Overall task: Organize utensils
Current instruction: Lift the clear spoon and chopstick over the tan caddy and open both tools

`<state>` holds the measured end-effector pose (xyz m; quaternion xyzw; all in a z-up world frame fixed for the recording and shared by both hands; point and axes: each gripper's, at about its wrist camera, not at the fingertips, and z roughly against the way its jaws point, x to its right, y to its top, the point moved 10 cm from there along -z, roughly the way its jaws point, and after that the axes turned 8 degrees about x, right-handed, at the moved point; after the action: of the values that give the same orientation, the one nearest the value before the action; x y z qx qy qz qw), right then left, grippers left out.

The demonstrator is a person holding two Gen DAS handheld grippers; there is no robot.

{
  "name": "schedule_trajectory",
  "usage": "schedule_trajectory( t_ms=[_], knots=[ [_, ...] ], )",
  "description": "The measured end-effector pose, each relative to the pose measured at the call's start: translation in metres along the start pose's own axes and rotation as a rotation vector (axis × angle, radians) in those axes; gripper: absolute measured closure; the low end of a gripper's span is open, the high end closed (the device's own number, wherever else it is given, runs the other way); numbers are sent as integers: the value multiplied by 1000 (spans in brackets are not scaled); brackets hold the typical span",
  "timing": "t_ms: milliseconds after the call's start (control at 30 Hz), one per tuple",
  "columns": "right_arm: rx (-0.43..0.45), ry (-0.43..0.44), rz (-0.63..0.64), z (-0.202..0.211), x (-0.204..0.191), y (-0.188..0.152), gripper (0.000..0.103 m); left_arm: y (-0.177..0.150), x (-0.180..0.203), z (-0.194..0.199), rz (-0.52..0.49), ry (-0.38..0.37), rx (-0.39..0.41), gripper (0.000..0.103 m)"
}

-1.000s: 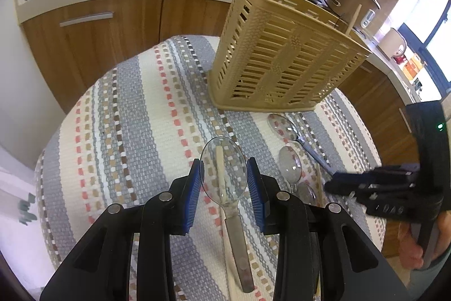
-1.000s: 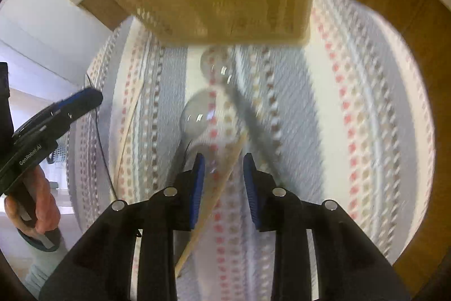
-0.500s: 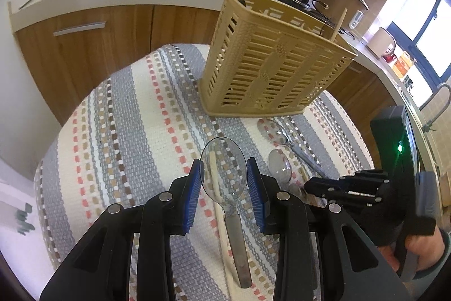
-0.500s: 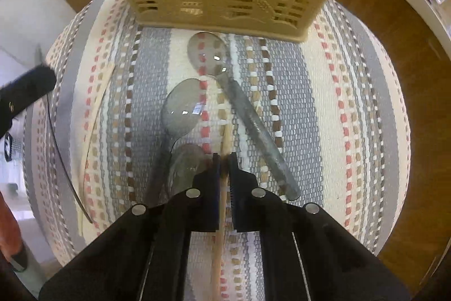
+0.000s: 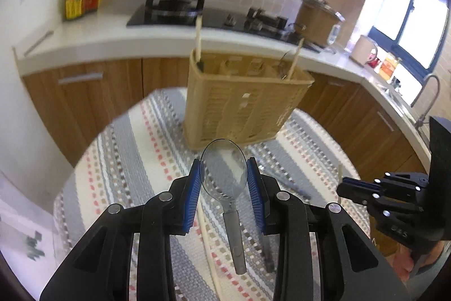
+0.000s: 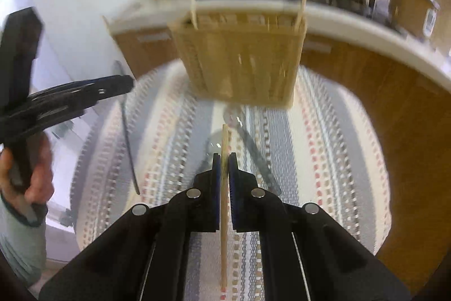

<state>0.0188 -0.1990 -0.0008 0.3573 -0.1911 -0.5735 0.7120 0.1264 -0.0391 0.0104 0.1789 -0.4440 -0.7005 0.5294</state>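
Left wrist view: my left tool [image 5: 224, 174] clamps the clear plastic spoon [image 5: 225, 182] by its bowl, lifted toward the tan slatted plastic basket [image 5: 245, 103] on the striped tabletop [image 5: 135, 160]. My right tool [image 6: 224, 162] pinches the pale wooden chopstick [image 6: 224, 188] lengthwise, seemingly for dropping in; blur hides the compartments.

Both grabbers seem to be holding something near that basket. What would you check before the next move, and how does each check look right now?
1. Left gripper holds the spoon by its bowl: ok.
2. Right gripper is shut on the chopstick: ok.
3. Basket upright on the cloth: ok.
4. Room in the basket: two sticks already stand at its ends; the middle compartments are too blurred, cannot tell.
5. The two grippers are apart, no clash: ok.
6. All utensils cleared: not ok, a loose chopstick and another spoon lie on the cloth.
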Motion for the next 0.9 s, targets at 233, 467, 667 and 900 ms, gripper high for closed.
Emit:
schedule_trajectory(
  t_ms=[233,467,667,900],
  knots=[
    [249,1,40,30,-10,57,99,60,20,37,-40,-9,160,73],
    [482,36,11,56,2,160,99,152,29,46,-124,66,350,73],
    [656,-49,34,57,19,222,99,195,32,27,-180,146,459,73],
    [718,-163,10,24,55,251,99,201,16,-14,-194,175,471,73]
  ],
)
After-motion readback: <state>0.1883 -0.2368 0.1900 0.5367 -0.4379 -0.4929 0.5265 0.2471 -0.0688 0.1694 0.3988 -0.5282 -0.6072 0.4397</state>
